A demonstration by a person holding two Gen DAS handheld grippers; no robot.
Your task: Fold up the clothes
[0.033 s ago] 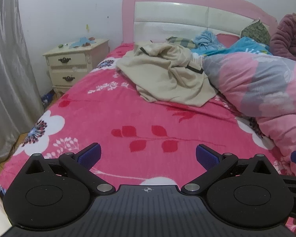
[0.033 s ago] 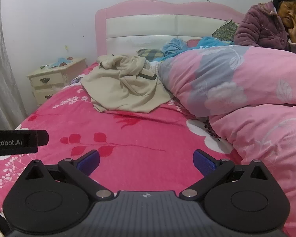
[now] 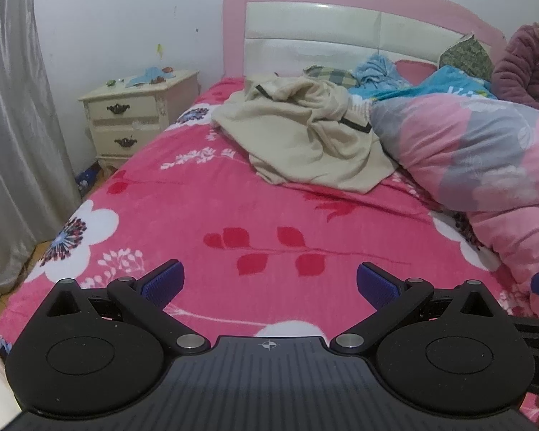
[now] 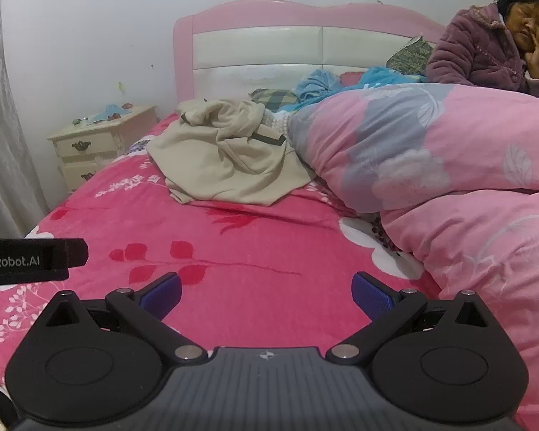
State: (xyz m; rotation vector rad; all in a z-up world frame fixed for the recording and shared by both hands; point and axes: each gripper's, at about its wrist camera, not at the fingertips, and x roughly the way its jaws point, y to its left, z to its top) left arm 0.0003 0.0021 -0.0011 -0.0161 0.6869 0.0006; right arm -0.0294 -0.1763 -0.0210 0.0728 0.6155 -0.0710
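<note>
- The left claw point(image 3: 269, 283) hangs over the near end of the bed, its blue-padded fingers point(image 3: 163, 283) spread wide apart with nothing between them.
- The right claw point(image 4: 266, 292) sits the same way, fingers apart and empty, above the pink floral bedspread point(image 4: 233, 251); part of the left tool shows at the left edge of its view.
- The task's thing, a crumpled beige garment point(image 3: 305, 140), lies in a heap on the far half of the bed, well apart from both claws, its right edge just beside a bulky pink and grey quilt point(image 3: 478, 165).
- Beyond the garment, blue cloth point(image 3: 373, 72) and pillows rest against the pink headboard point(image 3: 341, 10).
- A cream nightstand point(image 3: 136, 115) stands far left, beside a grey curtain point(image 3: 14, 143).
- A person in a purple padded coat point(image 4: 485, 54) sits far right behind the quilt.
</note>
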